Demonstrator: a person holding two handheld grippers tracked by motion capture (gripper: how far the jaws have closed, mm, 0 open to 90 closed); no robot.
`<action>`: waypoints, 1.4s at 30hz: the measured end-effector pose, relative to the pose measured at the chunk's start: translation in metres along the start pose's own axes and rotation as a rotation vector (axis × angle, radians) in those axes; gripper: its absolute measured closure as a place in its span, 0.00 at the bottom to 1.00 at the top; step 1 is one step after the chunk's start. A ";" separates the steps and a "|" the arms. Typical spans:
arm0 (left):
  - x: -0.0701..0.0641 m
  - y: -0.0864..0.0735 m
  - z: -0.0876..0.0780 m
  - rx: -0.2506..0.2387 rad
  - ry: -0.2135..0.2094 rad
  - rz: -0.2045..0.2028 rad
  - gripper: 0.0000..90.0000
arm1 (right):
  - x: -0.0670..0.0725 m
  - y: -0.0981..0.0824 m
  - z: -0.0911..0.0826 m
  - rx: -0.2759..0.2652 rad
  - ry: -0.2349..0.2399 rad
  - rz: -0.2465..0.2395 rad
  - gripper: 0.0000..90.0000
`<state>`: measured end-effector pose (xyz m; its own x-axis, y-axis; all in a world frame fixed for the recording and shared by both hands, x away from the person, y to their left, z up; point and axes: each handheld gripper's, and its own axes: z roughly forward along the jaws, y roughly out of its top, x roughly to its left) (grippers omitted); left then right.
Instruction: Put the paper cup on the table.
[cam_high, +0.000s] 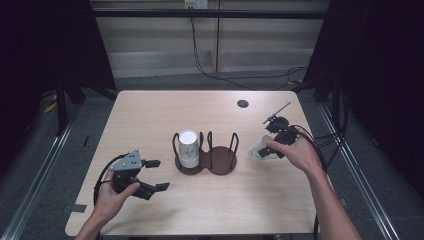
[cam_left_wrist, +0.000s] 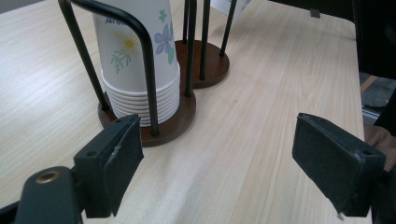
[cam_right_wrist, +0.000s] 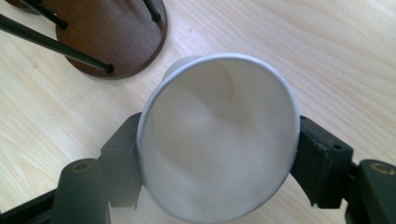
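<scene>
Right tongs (cam_right_wrist: 217, 158) clamping white paper cup (cam_right_wrist: 219, 140), plain inside, left tongs (cam_left_wrist: 233, 168) wide open, empty.

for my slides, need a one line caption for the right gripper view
Right hand-held gripper clamps a white paper cup above the table, beside the wooden holder base.

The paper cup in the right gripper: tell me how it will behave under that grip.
The cup is probably thin and soft: its rim looks squeezed oval between the right gripper's pads, so a harder grip would likely crush it. It seems very light, being empty inside. Set on its side, its tapered round wall would likely roll in a curve across the table.
</scene>
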<state>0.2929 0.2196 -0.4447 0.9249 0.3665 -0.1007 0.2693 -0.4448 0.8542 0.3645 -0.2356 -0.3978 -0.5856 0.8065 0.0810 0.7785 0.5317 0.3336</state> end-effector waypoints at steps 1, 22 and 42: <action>0.000 0.000 0.001 0.007 -0.002 0.004 0.18 | 0.000 0.002 0.001 0.008 -0.005 -0.003 0.31; 0.002 0.000 -0.001 0.001 -0.011 0.000 0.18 | -0.015 0.026 0.019 0.175 -0.044 -0.009 0.29; 0.000 -0.002 -0.002 -0.008 0.007 0.013 0.19 | -0.009 0.037 0.042 0.119 -0.115 -0.030 0.23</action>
<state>0.2923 0.2223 -0.4451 0.9262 0.3670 -0.0861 0.2553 -0.4426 0.8596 0.4077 -0.2122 -0.4259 -0.5846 0.8105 -0.0377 0.7862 0.5774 0.2202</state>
